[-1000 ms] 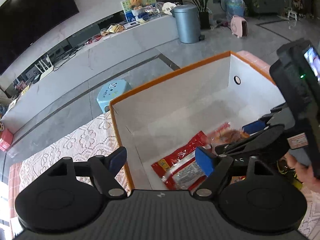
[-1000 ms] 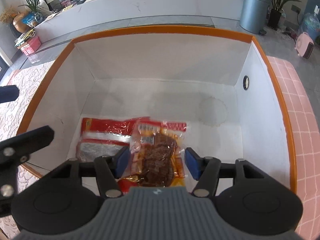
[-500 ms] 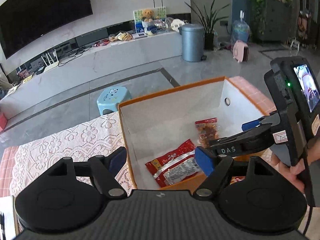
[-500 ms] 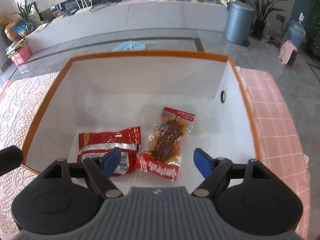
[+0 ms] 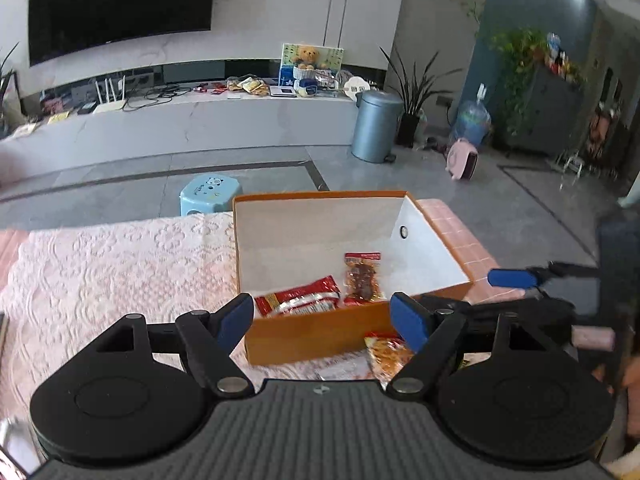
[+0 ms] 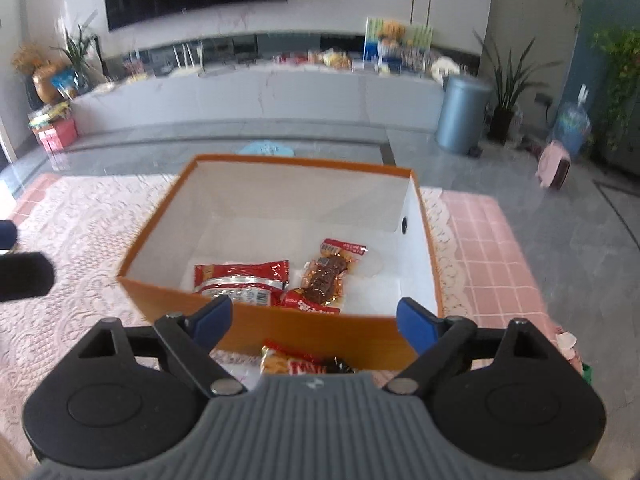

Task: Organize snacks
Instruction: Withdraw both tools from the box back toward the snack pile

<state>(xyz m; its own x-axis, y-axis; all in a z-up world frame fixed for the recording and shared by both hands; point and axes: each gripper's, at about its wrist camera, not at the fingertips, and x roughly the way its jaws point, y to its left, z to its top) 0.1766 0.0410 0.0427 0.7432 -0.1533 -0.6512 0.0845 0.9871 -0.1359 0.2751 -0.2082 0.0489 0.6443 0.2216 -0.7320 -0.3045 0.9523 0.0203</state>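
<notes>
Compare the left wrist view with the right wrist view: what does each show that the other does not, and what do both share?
Only the left wrist view shows the whole blue stool and the right gripper from the side, open.

Only the right wrist view shows the red boxes on the floor.

Both show the orange box holding a red snack packet and a clear meat snack packet, plus another snack packet outside it.

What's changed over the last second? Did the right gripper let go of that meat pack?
Yes. The right gripper released the meat pack, which now lies in the box beside the red pack. Both grippers pulled back and up out of the box; the left gripper stayed empty, jaws open. The box and red pack stayed put. Another snack lies on the cloth before the box.
</notes>
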